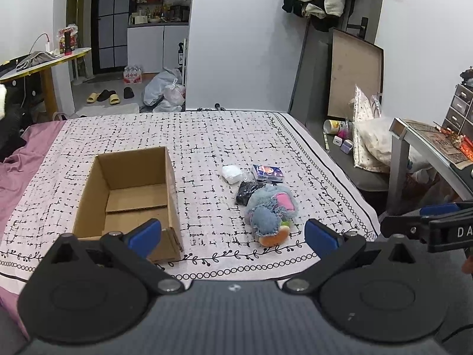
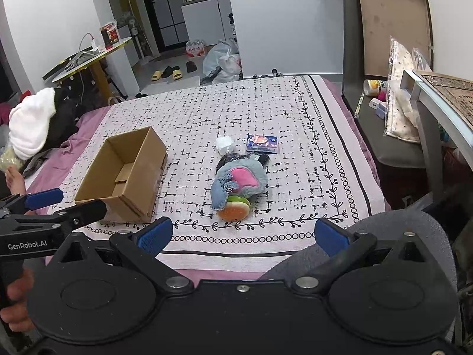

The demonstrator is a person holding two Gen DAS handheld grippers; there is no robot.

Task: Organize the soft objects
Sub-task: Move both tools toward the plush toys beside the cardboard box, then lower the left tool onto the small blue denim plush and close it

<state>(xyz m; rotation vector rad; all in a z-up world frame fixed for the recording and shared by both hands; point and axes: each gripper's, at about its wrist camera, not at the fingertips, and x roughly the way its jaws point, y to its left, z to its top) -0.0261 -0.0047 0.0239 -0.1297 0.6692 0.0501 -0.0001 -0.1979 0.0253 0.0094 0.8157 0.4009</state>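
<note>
An open, empty cardboard box (image 1: 130, 195) (image 2: 124, 174) stands on the patterned bedspread. To its right lies a grey-blue plush toy (image 1: 270, 211) (image 2: 239, 182) with a pink patch, over an orange and green burger-shaped plush (image 2: 233, 210). Behind it are a black packet (image 1: 246, 192), a white soft bundle (image 1: 232, 174) (image 2: 224, 145) and a blue pack (image 1: 268, 173) (image 2: 262, 143). My left gripper (image 1: 233, 236) hovers open near the bed's front edge, between box and plush. My right gripper (image 2: 242, 236) is open too, in front of the plush. Both hold nothing.
The bedspread (image 1: 207, 136) covers a purple sheet (image 1: 20, 165). A grey bench with bags (image 2: 393, 136) and a metal table (image 2: 437, 100) stand at the right. White and dark clothes (image 2: 32, 124) and a bare foot (image 2: 13, 179) lie at the left.
</note>
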